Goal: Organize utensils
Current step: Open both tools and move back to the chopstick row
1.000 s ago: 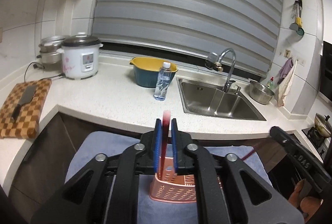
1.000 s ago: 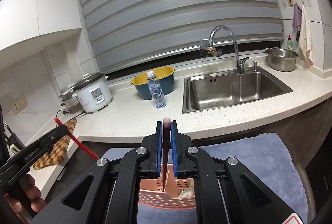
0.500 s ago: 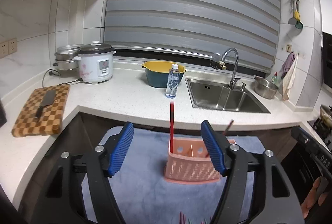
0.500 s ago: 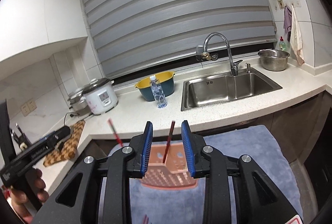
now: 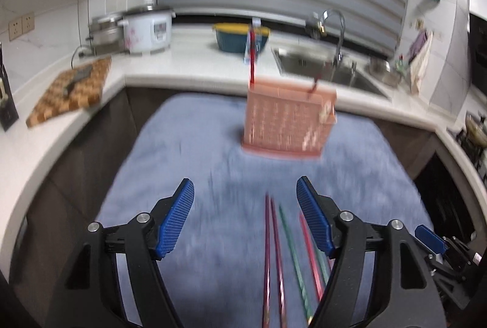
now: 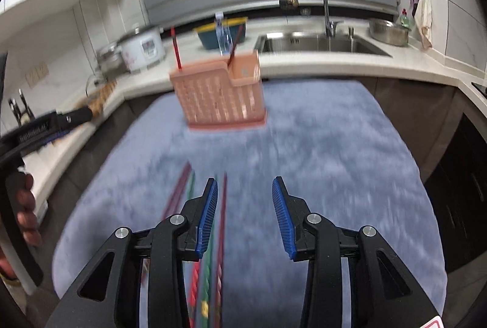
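A pink perforated utensil basket (image 5: 289, 121) stands on a blue-grey towel (image 5: 197, 163); it also shows in the right wrist view (image 6: 222, 93). A red chopstick (image 5: 252, 66) stands upright in its left part and a dark one (image 5: 313, 86) leans in its right part. Several loose chopsticks, maroon, green and red, lie on the towel (image 5: 284, 252), also in the right wrist view (image 6: 210, 236). My left gripper (image 5: 245, 218) is open and empty above them. My right gripper (image 6: 245, 218) is open and empty, just right of them. Both views are motion-blurred.
Behind the towel runs a white counter (image 5: 188, 60) with a rice cooker (image 5: 146, 29), a blue-and-yellow basin (image 5: 240, 36), a water bottle (image 6: 223, 33), a sink with tap (image 6: 319, 36) and a checkered cutting board (image 5: 73, 87). The other hand-held gripper (image 6: 39, 130) shows at left.
Both grippers opened, releasing a chopstick each into the basket, then pulled back and down toward the loose chopsticks on the towel.
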### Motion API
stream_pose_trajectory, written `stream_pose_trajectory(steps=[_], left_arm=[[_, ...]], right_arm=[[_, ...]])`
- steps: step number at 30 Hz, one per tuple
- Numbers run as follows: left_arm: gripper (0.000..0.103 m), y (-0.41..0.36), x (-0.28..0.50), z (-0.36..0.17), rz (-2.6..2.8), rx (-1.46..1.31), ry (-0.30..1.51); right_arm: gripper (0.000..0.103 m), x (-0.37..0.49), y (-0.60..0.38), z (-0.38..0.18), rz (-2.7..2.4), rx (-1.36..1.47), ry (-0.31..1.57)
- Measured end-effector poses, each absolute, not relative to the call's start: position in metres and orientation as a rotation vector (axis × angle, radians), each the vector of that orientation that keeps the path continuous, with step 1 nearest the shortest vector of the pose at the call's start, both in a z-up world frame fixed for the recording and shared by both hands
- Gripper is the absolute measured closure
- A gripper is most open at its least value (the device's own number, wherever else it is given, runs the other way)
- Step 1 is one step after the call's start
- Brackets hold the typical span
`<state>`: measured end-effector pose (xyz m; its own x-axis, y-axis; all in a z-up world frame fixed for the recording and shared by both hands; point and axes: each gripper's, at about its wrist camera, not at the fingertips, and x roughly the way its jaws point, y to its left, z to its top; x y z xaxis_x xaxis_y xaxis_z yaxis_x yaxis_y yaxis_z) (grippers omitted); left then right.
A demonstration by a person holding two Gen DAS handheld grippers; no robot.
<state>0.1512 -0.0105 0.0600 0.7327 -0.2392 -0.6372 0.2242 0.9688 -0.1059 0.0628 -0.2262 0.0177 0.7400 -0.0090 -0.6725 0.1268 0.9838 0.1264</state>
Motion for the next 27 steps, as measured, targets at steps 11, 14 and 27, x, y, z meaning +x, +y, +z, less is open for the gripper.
stream_pose_trajectory(steps=[11, 14, 27], left_arm=[[0.037, 0.001, 0.1, -0.018, -0.247, 0.001, 0.88], [0.037, 0.004, 0.089, -0.031, -0.241, 0.002, 0.912], [0.037, 0.007, 0.075, -0.052, -0.245, 0.007, 0.952]], right_arm=[[0.066, 0.017, -0.199, -0.059, -0.046, 0.151, 0.91], [0.066, 0.018, -0.195, -0.063, -0.036, 0.16, 0.921], [0.079, 0.018, -0.182, -0.077, -0.013, 0.133, 0.957]])
